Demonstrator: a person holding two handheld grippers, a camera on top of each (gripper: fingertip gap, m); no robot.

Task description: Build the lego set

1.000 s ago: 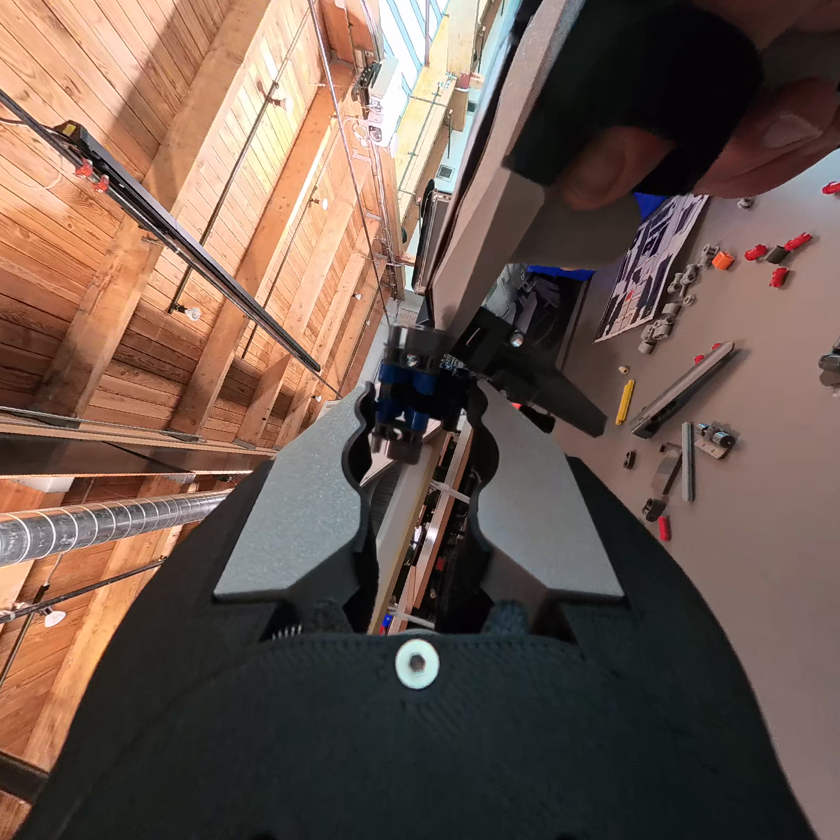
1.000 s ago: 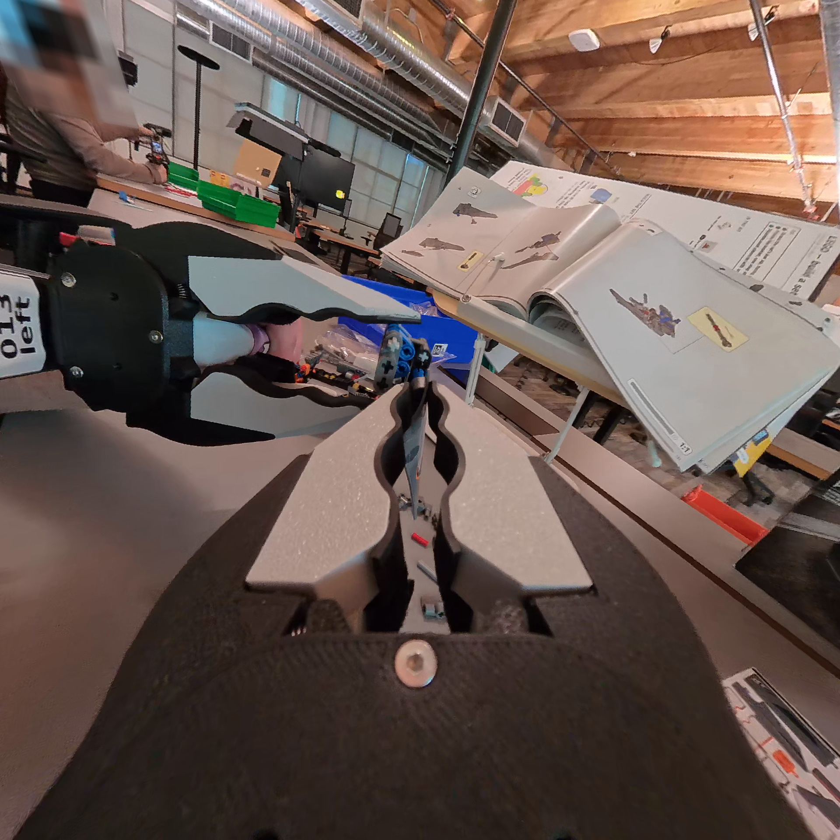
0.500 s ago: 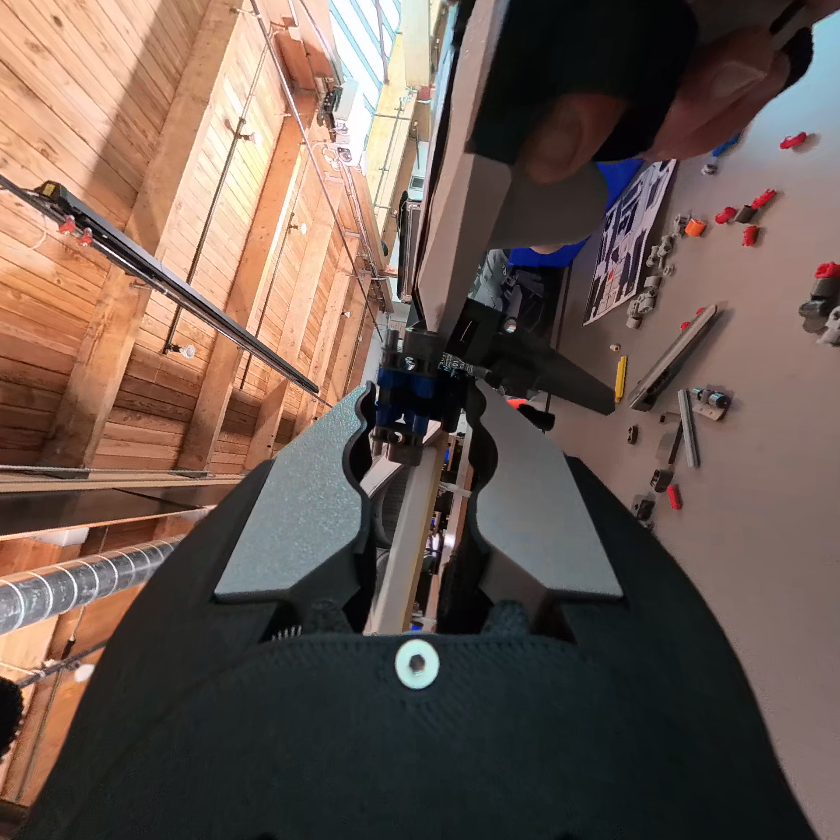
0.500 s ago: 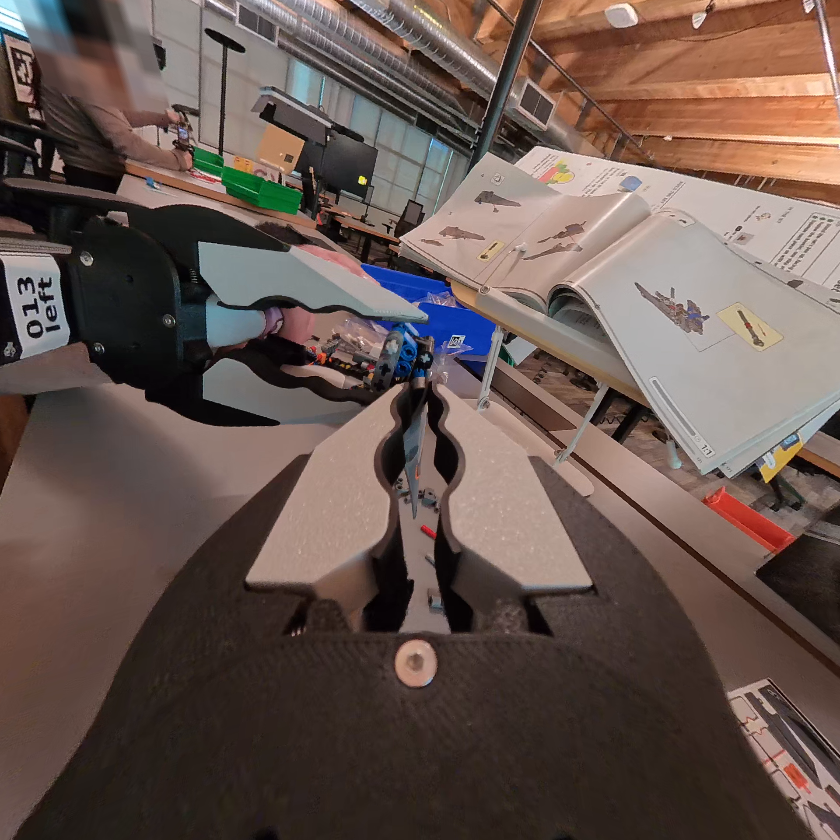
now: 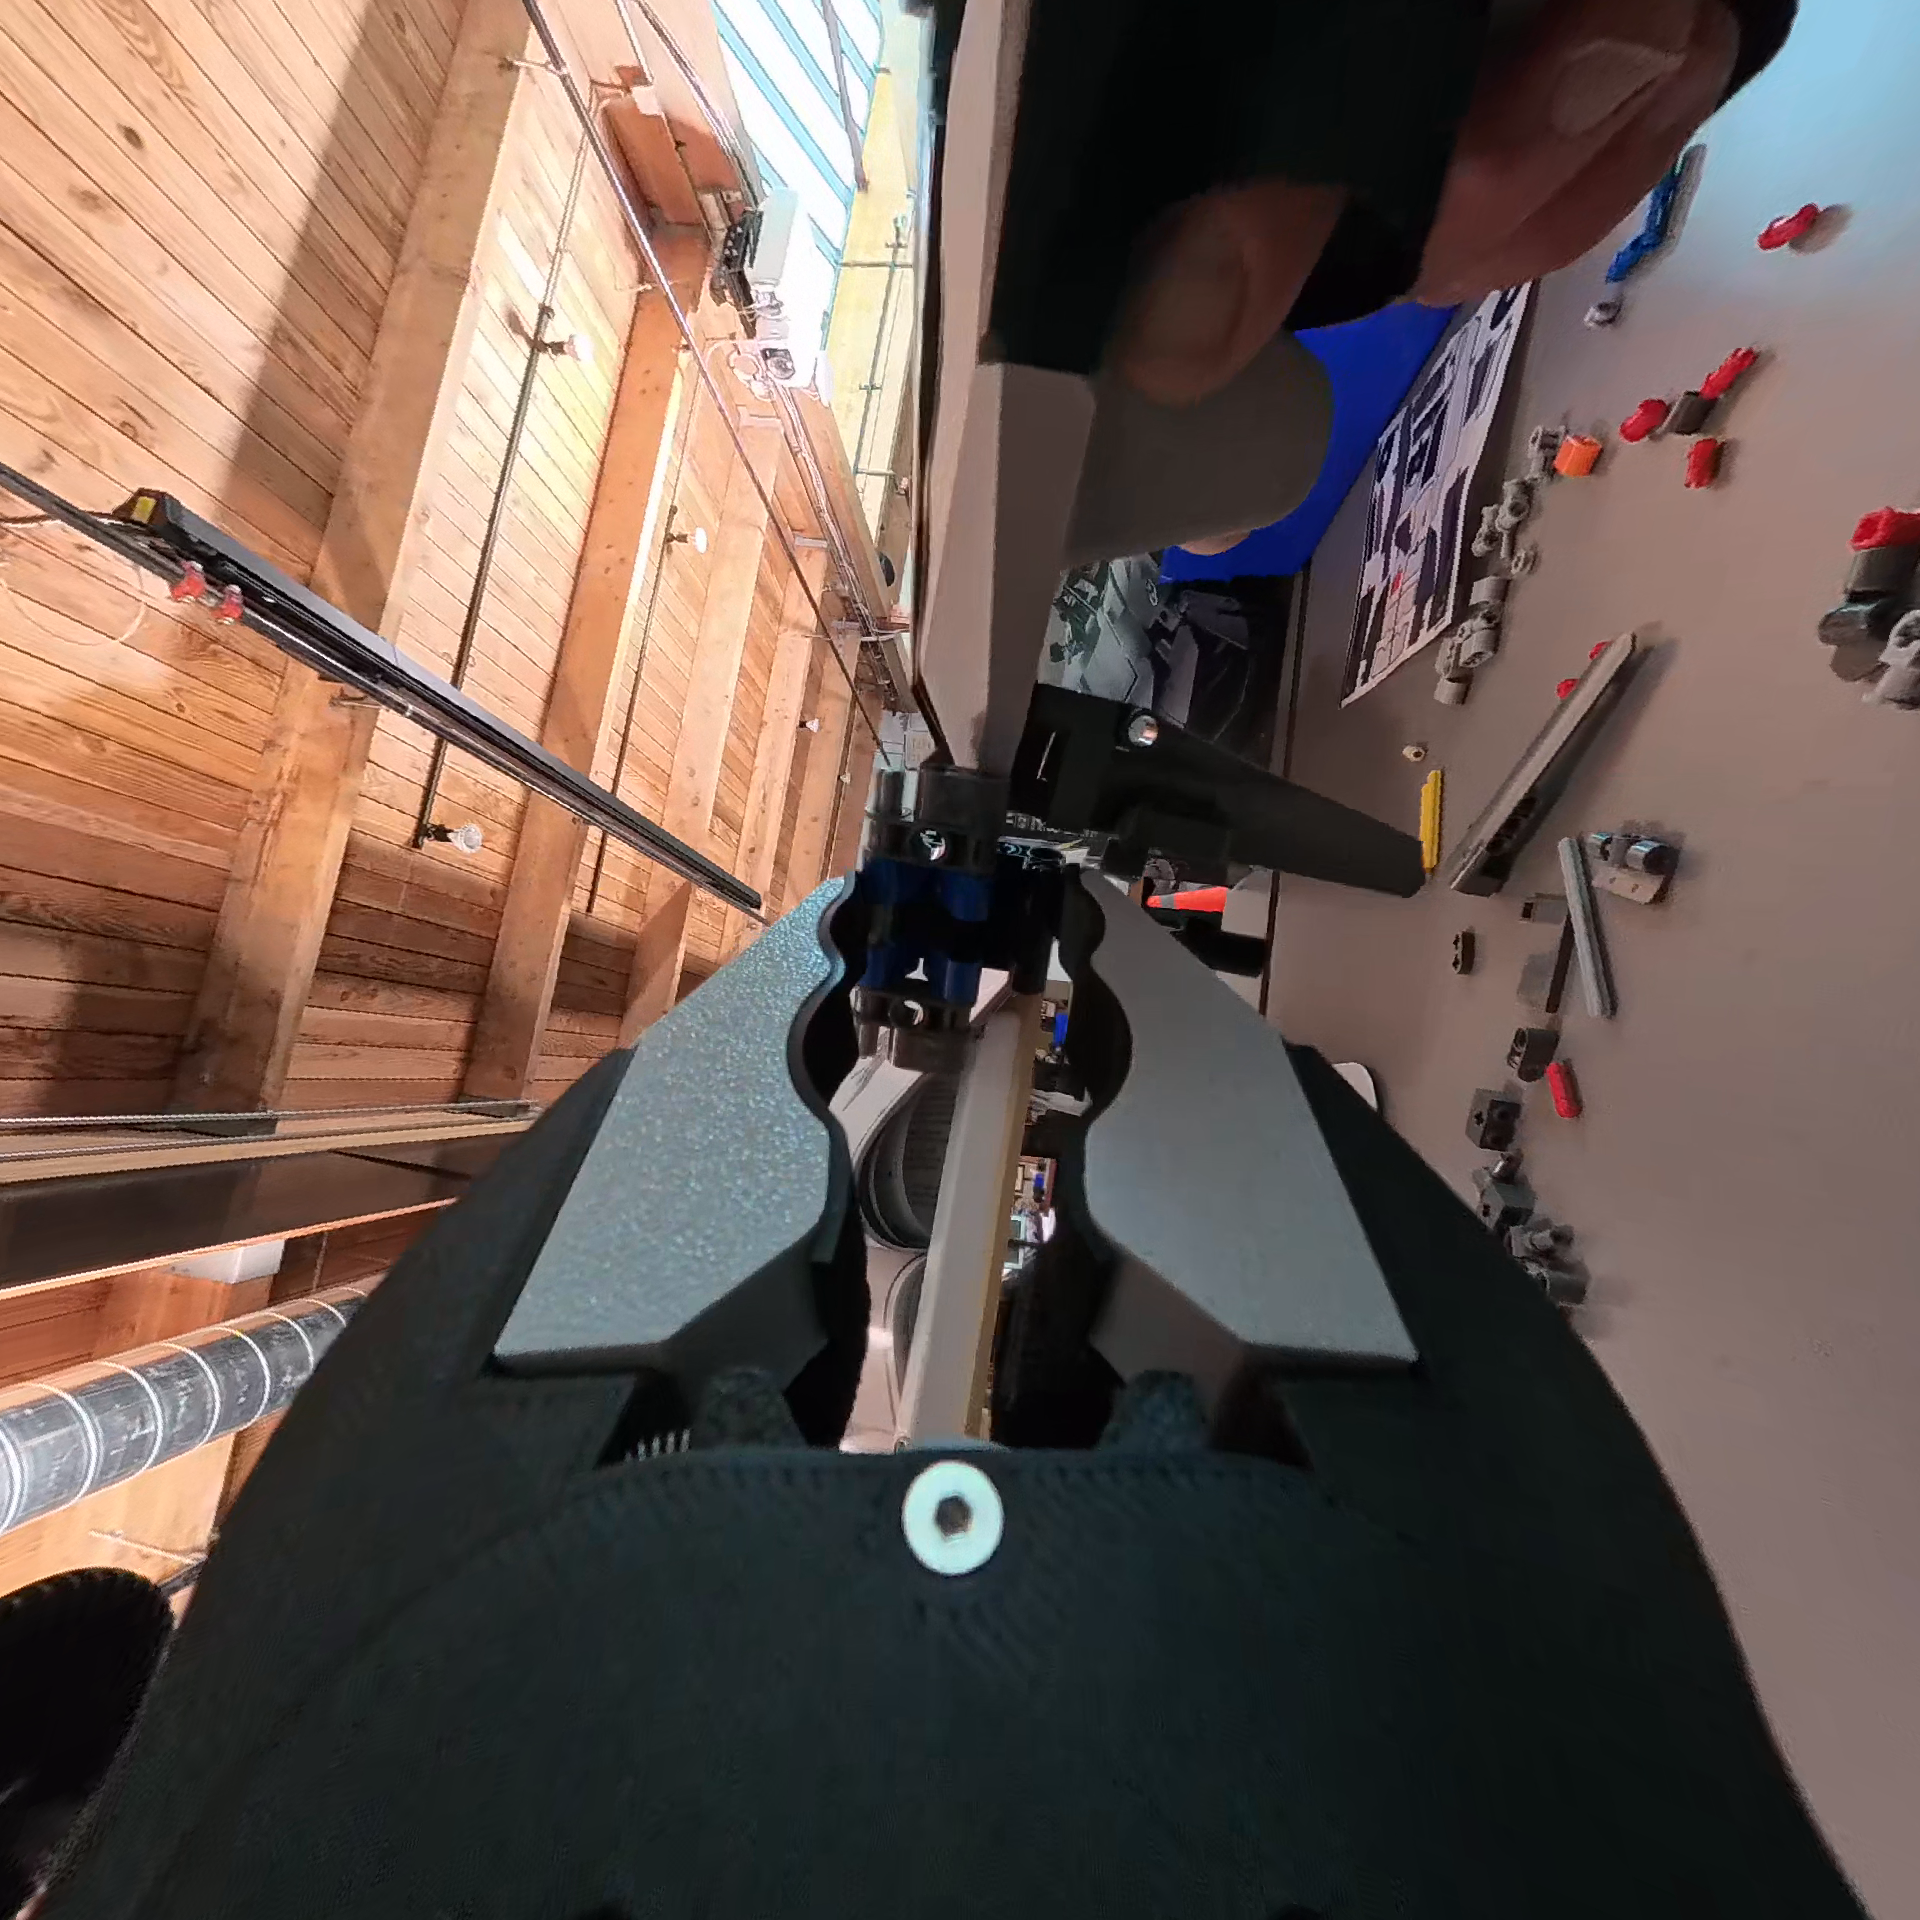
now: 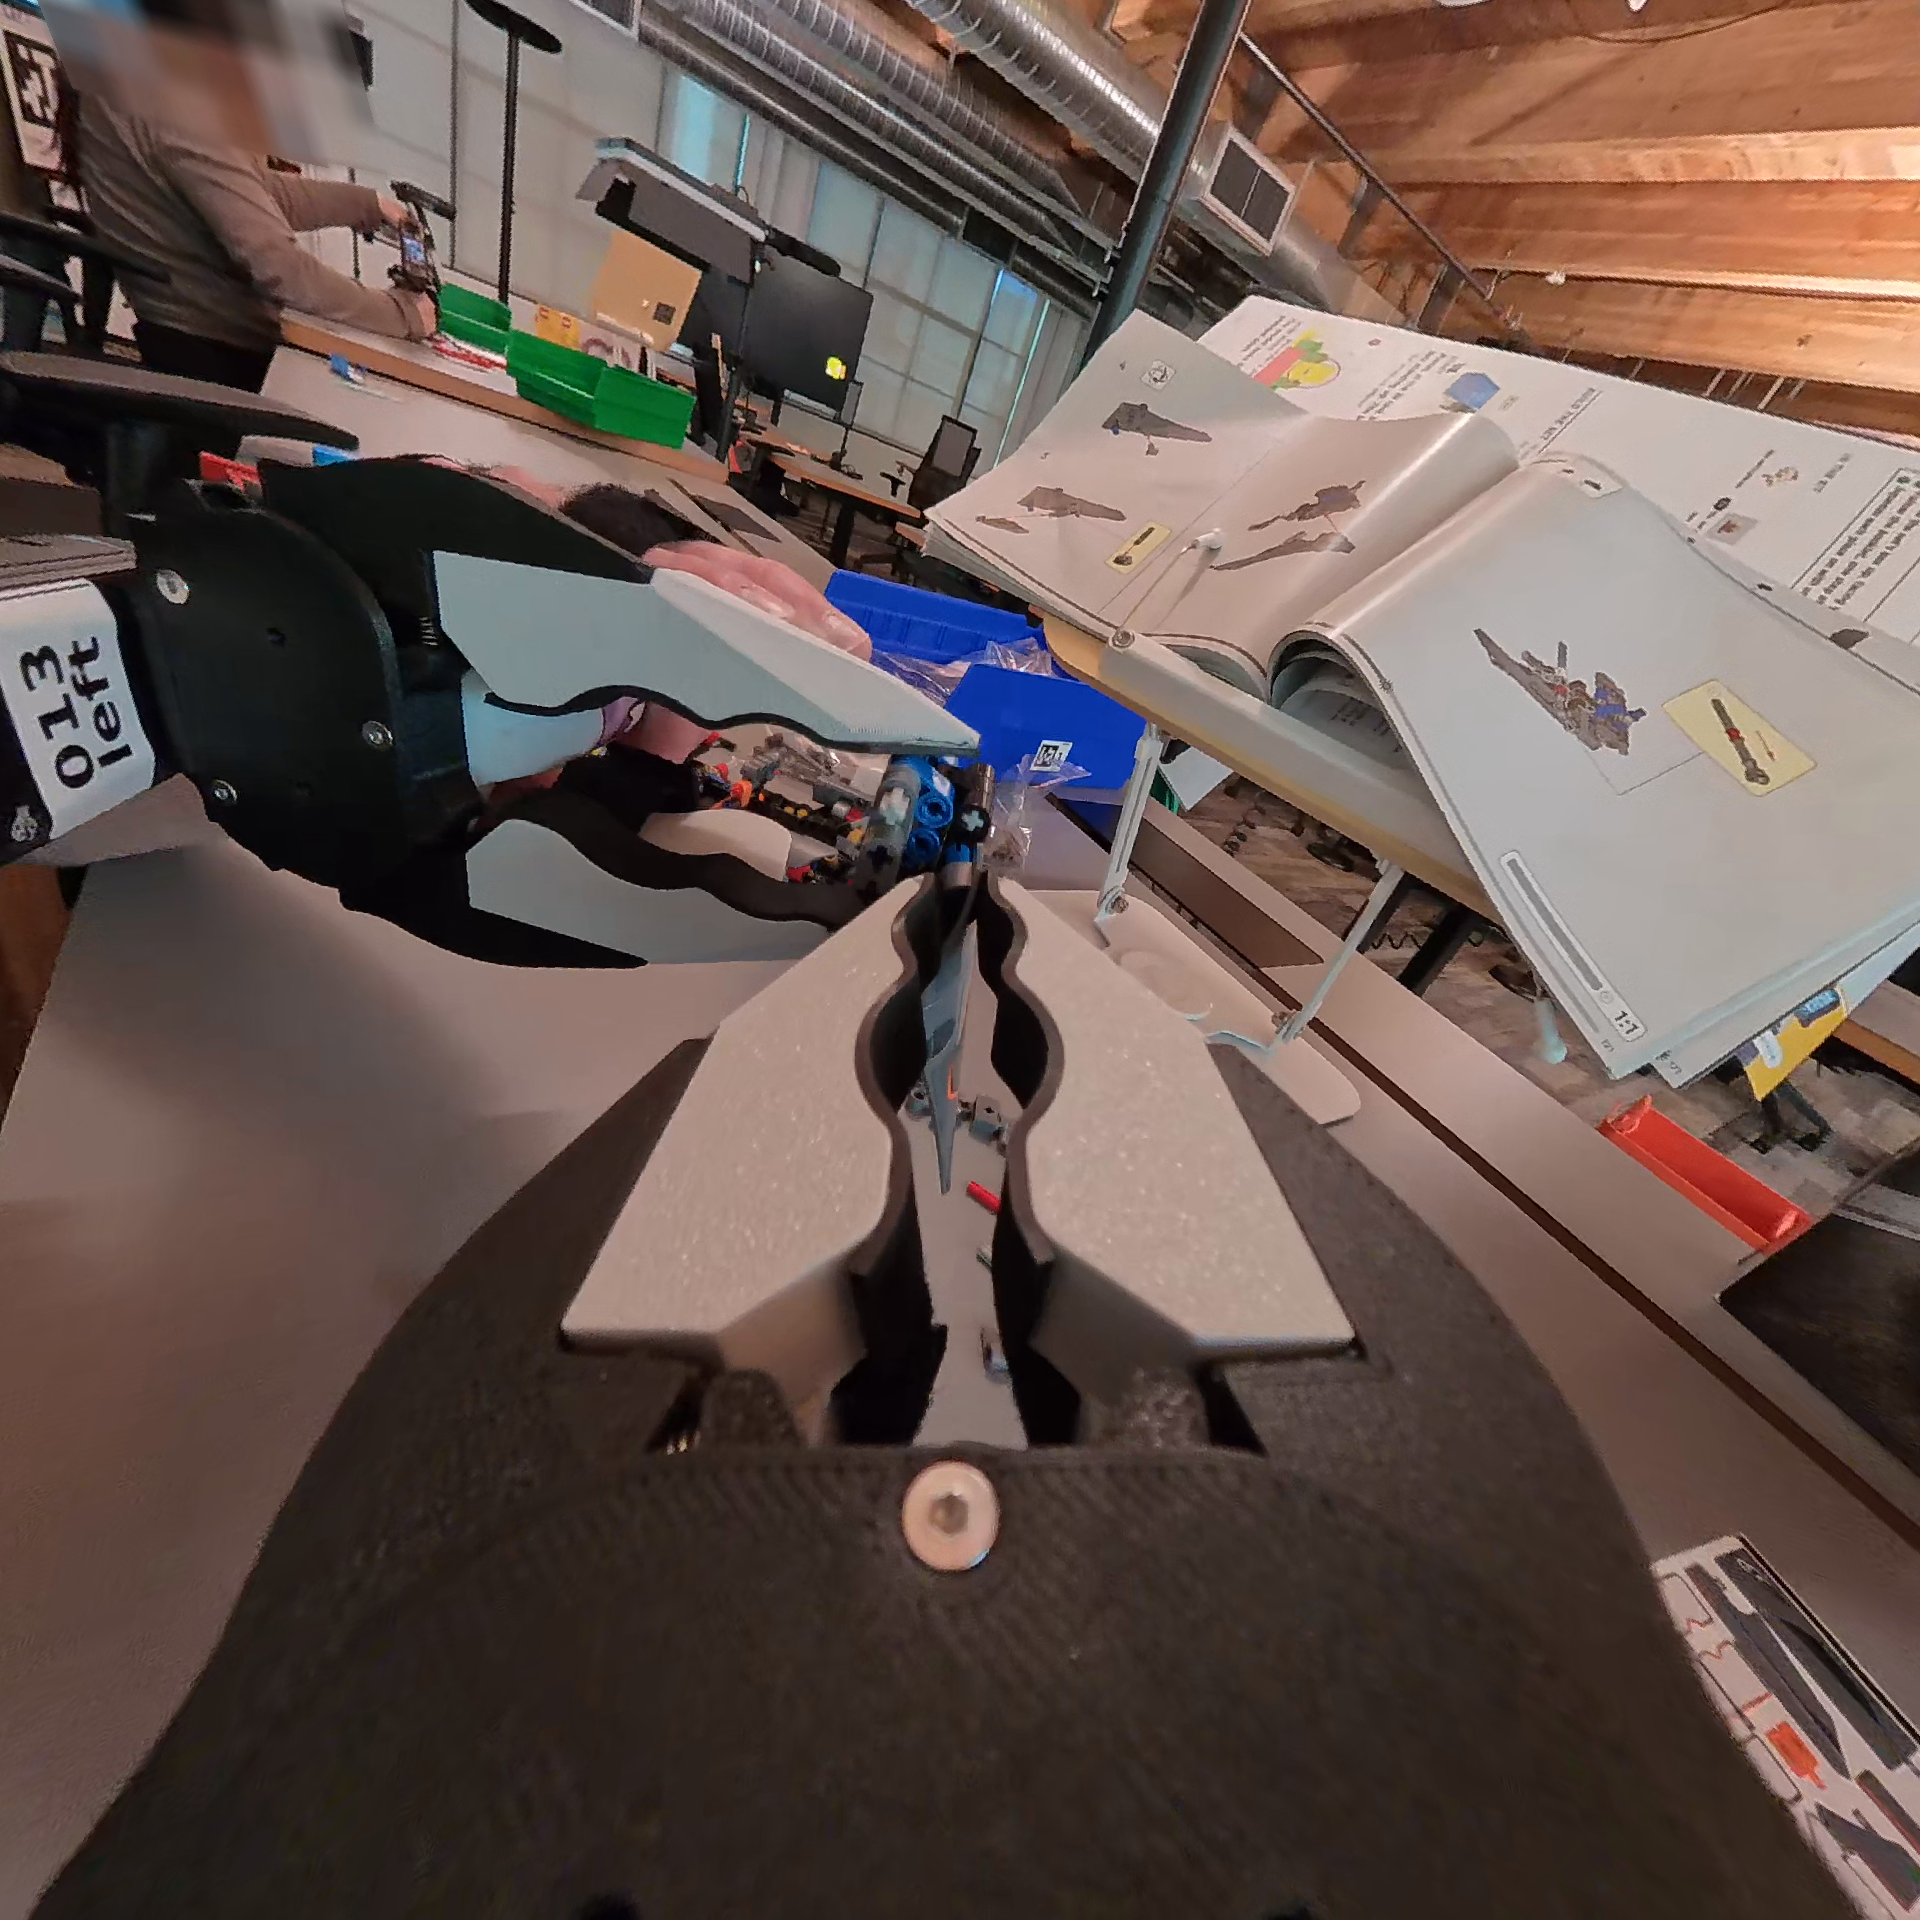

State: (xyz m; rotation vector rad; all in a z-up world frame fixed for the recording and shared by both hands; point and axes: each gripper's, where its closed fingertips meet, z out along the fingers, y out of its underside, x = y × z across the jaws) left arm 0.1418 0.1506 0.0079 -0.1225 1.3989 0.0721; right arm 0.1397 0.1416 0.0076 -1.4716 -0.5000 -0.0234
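Note:
A small lego assembly of blue pins and black beams hangs in the air between both grippers. My left gripper has its fingertips closed on the sides of it. My right gripper is shut on a thin grey pointed piece that carries the blue and black part at its top. In the right wrist view the left gripper reaches in from the left, one finger above and one below the assembly. In the left wrist view the right gripper comes down from above, with a hand on it.
Several loose grey, red and yellow lego parts and a sticker sheet lie on the grey table. An open instruction book rests on a stand at the right. Blue bins stand behind the grippers. A person stands at a far table. Less than 4 cm separates the two grippers' tips.
Both grippers keep hold of the assembly. The left gripper and the assembly have drawn nearer in the right wrist view. Both views have tilted a little.

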